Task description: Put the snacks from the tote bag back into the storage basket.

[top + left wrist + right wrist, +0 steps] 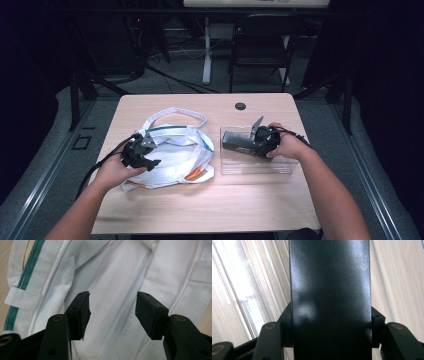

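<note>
Black box sits right of centre in the high view, over a clear plastic tray on the wooden surface, with the right gripper at its right end. In the right gripper view the box runs up the middle of the frame from bottom to top, and the fingers pinch it, pressing on its two sides low in the frame; the tray's ribbed clear wall lies at the left. Left of centre in the high view, a white bag with green trim lies flat beside the tray, the left gripper over its left part. In the left gripper view its fingers stand spread apart above the white cloth, with nothing between them
</note>
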`<state>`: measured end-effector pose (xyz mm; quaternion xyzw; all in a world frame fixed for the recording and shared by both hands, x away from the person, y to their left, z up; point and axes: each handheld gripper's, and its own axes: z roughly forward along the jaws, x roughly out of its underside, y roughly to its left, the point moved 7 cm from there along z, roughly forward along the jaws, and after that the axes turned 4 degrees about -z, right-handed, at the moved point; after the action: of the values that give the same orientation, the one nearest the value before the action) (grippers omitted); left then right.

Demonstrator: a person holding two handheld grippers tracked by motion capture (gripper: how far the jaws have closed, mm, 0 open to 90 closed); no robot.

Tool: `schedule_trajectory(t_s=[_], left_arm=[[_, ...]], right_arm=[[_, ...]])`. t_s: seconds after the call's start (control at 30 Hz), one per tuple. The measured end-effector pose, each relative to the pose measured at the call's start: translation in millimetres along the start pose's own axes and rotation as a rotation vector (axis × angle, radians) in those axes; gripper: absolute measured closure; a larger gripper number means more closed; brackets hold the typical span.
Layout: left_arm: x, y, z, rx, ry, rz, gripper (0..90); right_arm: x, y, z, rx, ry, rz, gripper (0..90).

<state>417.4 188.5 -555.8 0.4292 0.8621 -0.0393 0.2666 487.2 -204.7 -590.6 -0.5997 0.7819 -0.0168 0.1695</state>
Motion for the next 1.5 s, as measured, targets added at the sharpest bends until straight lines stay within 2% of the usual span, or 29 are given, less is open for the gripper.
schedule_trajectory(t_s=[0.2,0.23,0.27,0.33,0.47,0.57,0.83,1.23,1.4,1.5], left_arm=[[2.2,1.6,0.5,-0.016,0.011,0.007,45.2],[2.2,1.5,0.5,-0.015,0.009,0.006,45.2],[2.1,1.2,0.5,-0.015,0.009,0.006,45.2],[1.6,0.4,0.5,-0.016,0.006,0.008,45.2],[1.1,-1.6,1.8,-0.009,0.009,0.015,45.2],[1.1,-2.5,3.3,-0.012,0.010,0.019,45.2],[2.4,-1.8,3.9,-0.017,0.012,0.020,45.2],[6.1,-1.2,5.0,-0.013,0.009,0.008,45.2],[5.6,-1.1,4.6,-0.017,-0.001,-0.001,45.0],[5.6,-0.7,4.1,-0.018,-0.009,-0.004,45.0]], right_arm=[[0.1,-0.4,3.7,0.002,0.000,-0.004,41.3],[-0.2,0.2,4.9,0.006,-0.010,0.008,41.2],[0.6,-0.9,4.1,0.001,0.009,-0.010,41.2],[0.8,-1.5,4.4,0.004,0.013,-0.014,41.0],[1.4,-1.4,6.5,0.002,0.014,0.007,40.4],[0.4,-2.8,6.9,0.001,0.015,-0.005,39.9],[-0.4,-2.4,7.4,-0.002,0.006,0.009,38.8],[-6.2,-4.1,-0.6,0.016,-0.062,0.061,34.5],[-8.2,-4.3,-8.6,0.017,-0.085,0.081,34.2],[-8.7,-4.2,-14.0,0.035,-0.091,0.083,34.2]])
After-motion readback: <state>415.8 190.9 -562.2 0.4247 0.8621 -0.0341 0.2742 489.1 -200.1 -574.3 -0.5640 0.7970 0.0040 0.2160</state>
